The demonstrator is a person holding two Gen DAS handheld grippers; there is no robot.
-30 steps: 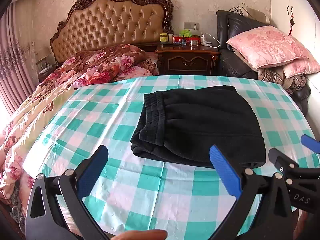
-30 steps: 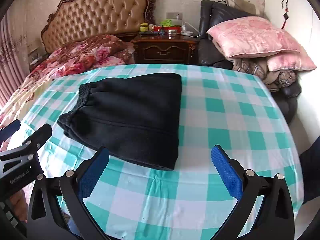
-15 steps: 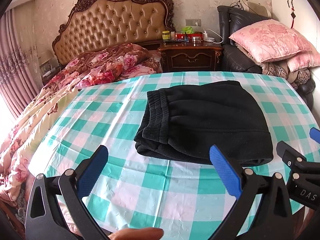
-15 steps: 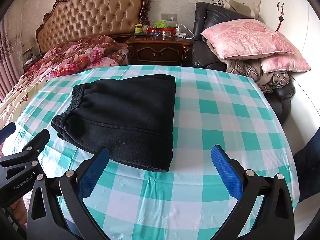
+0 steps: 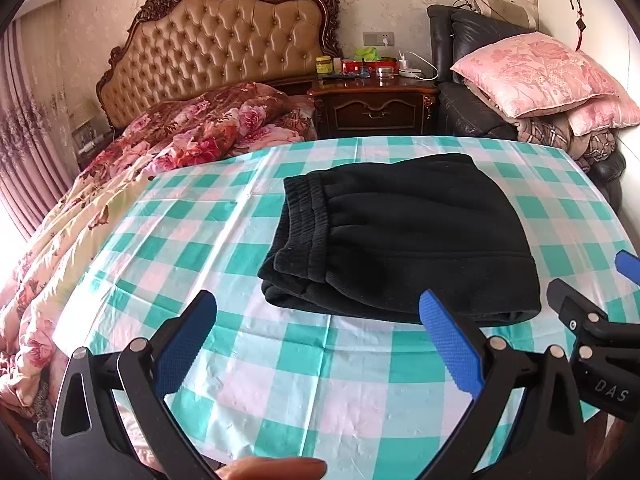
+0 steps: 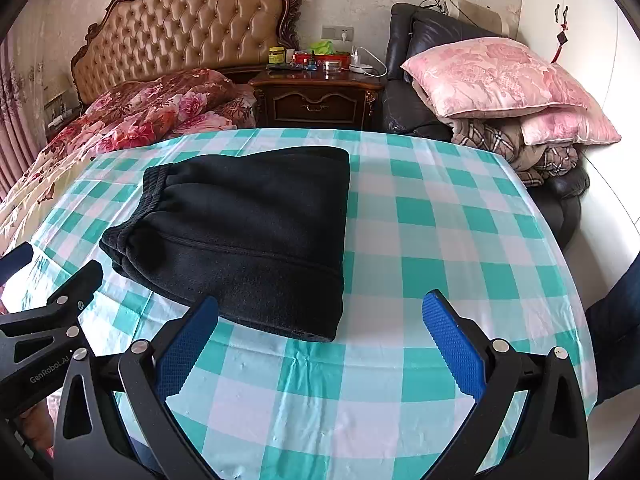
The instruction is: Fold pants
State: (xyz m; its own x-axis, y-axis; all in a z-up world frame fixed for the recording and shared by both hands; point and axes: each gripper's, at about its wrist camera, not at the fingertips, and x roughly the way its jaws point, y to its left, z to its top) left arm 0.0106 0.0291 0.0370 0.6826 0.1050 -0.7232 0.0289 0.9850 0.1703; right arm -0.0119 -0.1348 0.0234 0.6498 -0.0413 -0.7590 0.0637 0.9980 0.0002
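Black pants (image 5: 404, 236) (image 6: 248, 236) lie folded into a compact stack on the teal-and-white checked table (image 5: 304, 376) (image 6: 440, 240), waistband on the left side. My left gripper (image 5: 316, 344) hovers open over the table's near edge, short of the pants, with nothing between its blue pads. My right gripper (image 6: 320, 344) is also open and empty, just in front of the stack's near right corner. Each gripper shows at the edge of the other's view: the right gripper (image 5: 592, 320) and the left gripper (image 6: 48, 312).
A bed with a floral quilt (image 5: 168, 148) and tufted headboard (image 5: 224, 44) lies left of the table. A dark nightstand (image 5: 372, 108) with small items stands behind. Pink pillows (image 6: 500, 80) are piled on a black leather chair at the right. A fingertip (image 5: 276, 468) shows at the bottom.
Both grippers have drawn back and risen slightly from the folded pants, so the stack sits a bit farther off. Both stay open; the pants have not moved.
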